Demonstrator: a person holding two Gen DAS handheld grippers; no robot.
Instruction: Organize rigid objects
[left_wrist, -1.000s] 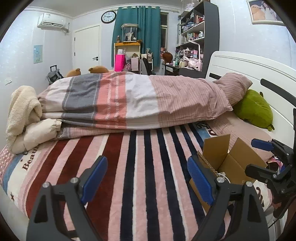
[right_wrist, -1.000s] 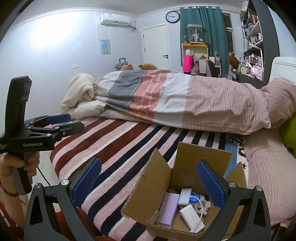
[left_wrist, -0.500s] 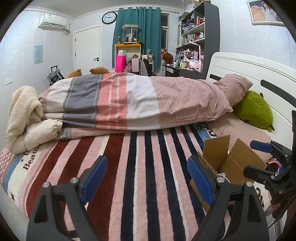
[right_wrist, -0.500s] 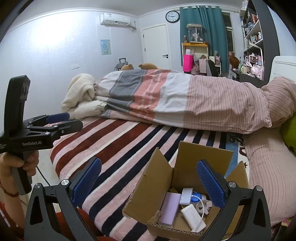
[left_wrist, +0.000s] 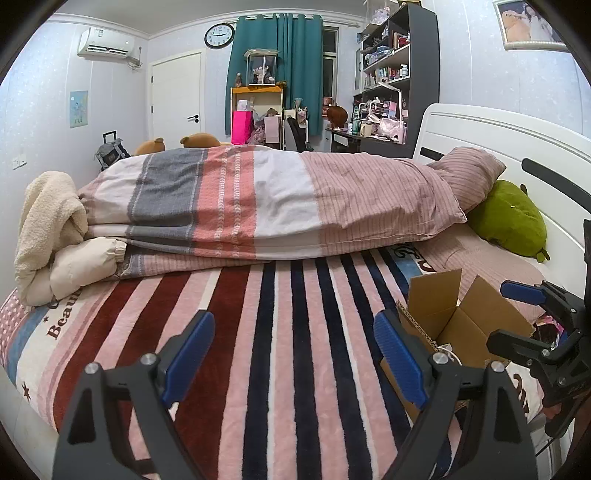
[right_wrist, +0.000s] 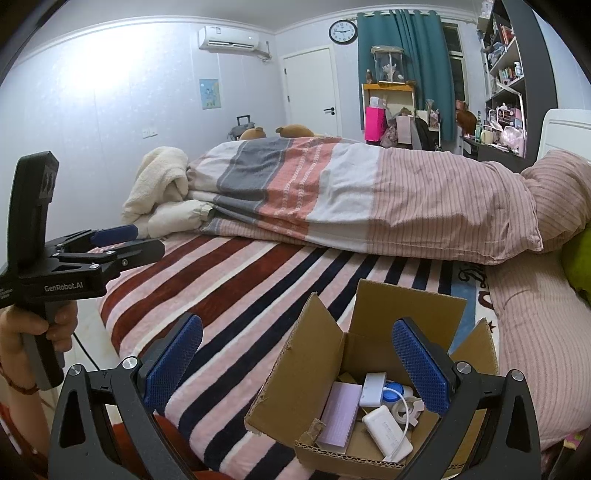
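Observation:
An open cardboard box (right_wrist: 314, 373) stands on the striped blanket near the bed's front edge. Inside lie a lilac flat case (right_wrist: 340, 415), a white power bank (right_wrist: 388, 430), a small white adapter (right_wrist: 373, 384), a blue-and-white round item (right_wrist: 393, 392) and a white cable. My right gripper (right_wrist: 297, 365) is open and empty, just above and in front of the box. My left gripper (left_wrist: 293, 360) is open and empty over the blanket, left of the box (left_wrist: 461, 321). The left gripper also shows in the right wrist view (right_wrist: 122, 243), and the right gripper in the left wrist view (left_wrist: 517, 317).
A folded striped duvet (left_wrist: 277, 206) and a cream blanket (left_wrist: 51, 229) lie across the bed's far half. A green plush (left_wrist: 509, 221) sits by the white headboard (left_wrist: 498, 147). The striped blanket (left_wrist: 277, 332) spreads in front. Shelves and a desk stand behind.
Both grippers have barely moved; the right wrist view has shifted slightly so the box sits a touch lower. Both grippers stay open.

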